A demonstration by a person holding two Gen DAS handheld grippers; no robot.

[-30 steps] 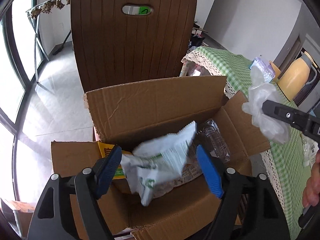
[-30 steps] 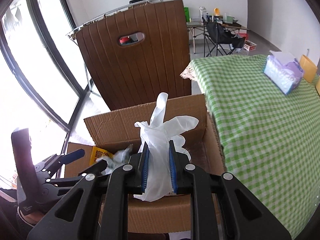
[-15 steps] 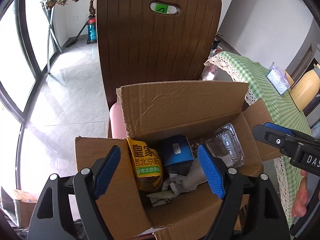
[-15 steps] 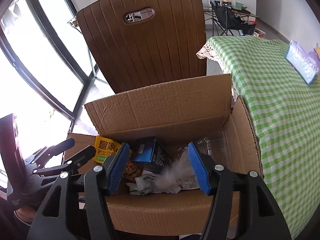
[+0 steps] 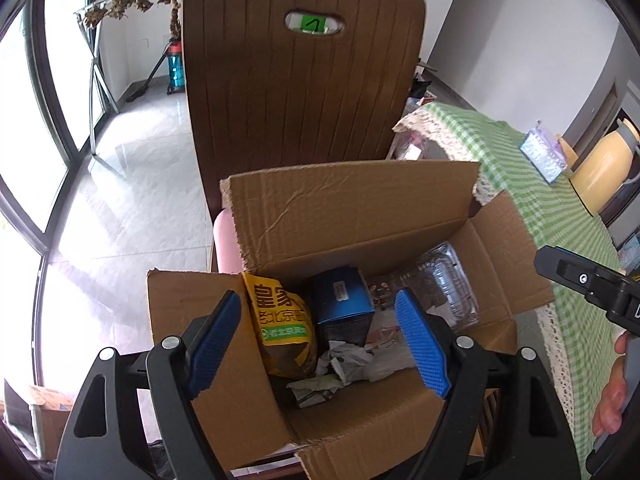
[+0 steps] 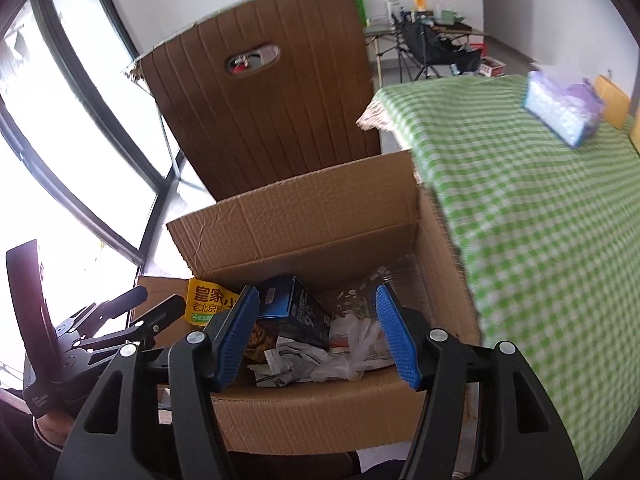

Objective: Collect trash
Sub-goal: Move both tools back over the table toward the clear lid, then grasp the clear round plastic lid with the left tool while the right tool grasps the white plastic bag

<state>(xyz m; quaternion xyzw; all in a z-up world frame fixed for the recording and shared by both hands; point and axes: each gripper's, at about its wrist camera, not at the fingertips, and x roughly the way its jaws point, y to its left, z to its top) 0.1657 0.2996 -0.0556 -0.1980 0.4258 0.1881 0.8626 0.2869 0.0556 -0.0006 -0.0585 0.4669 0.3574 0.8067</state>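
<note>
One cardboard box [image 5: 352,216] sits open at frame centre, its back flap upright against one brown chair [image 5: 296,92]. Inside, from left to right, lie one yellow snack bag [image 5: 280,320] standing on end, one blue carton [image 5: 344,300] tilted with its long side running toward the back wall, crumpled paper [image 5: 340,364], one white glove [image 6: 356,340] lying limp toward the lower right, and one clear plastic tray [image 5: 448,280]. A second ago that glove was clamped upright in the right claw [image 6: 316,332]; now it rests in the box. Both claws, left claw [image 5: 316,348] included, hang spread and empty above the box. The green checked worktop [image 6: 540,208] fills the right.
</note>
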